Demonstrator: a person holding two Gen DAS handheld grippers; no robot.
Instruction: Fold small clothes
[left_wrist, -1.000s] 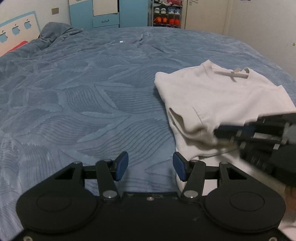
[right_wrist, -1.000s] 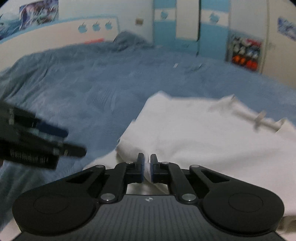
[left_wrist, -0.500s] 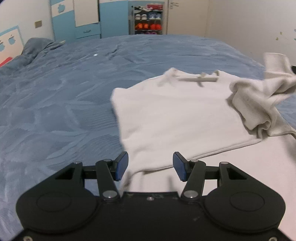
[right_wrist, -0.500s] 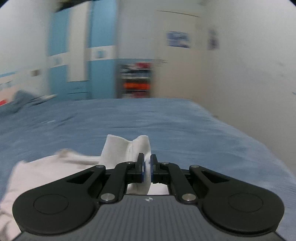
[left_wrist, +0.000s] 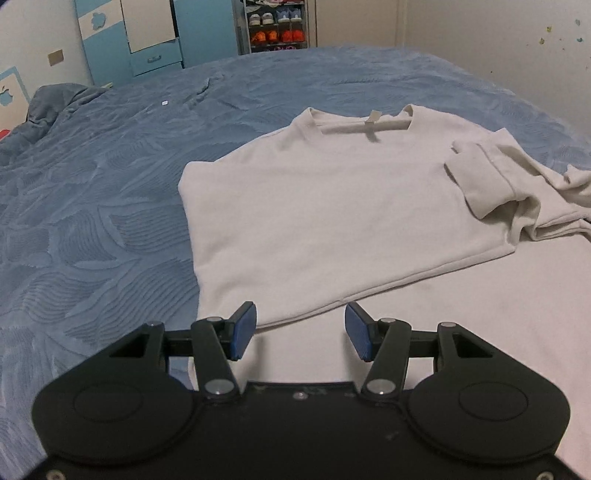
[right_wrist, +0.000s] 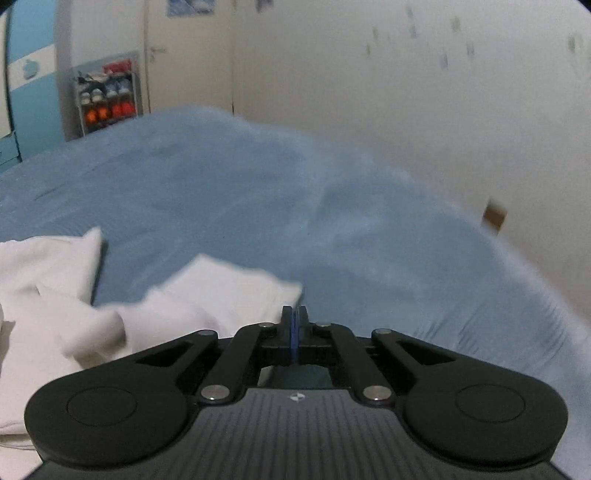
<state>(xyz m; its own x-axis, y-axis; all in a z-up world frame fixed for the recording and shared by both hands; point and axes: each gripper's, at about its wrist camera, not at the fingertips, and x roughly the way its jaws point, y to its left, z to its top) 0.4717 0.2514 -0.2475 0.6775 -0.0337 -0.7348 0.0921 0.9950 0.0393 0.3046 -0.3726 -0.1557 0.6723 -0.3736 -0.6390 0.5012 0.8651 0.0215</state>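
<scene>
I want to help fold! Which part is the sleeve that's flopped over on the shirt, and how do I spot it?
Look at the big blue bedspread; a cream long-sleeved shirt lies on it, neckline pointing towards the shoe shelf. On the shirt's right side, by the shoulder, the sleeve lies doubled back over the body. Its ribbed cuff and bumpy folds set it apart from the flat, smooth cloth around it.

A blue textured bedspread (left_wrist: 110, 206) covers the bed — far off stand a blue-and-white wardrobe (left_wrist: 147, 33) and a shoe rack (left_wrist: 275, 26) holding orange shoes.
</scene>
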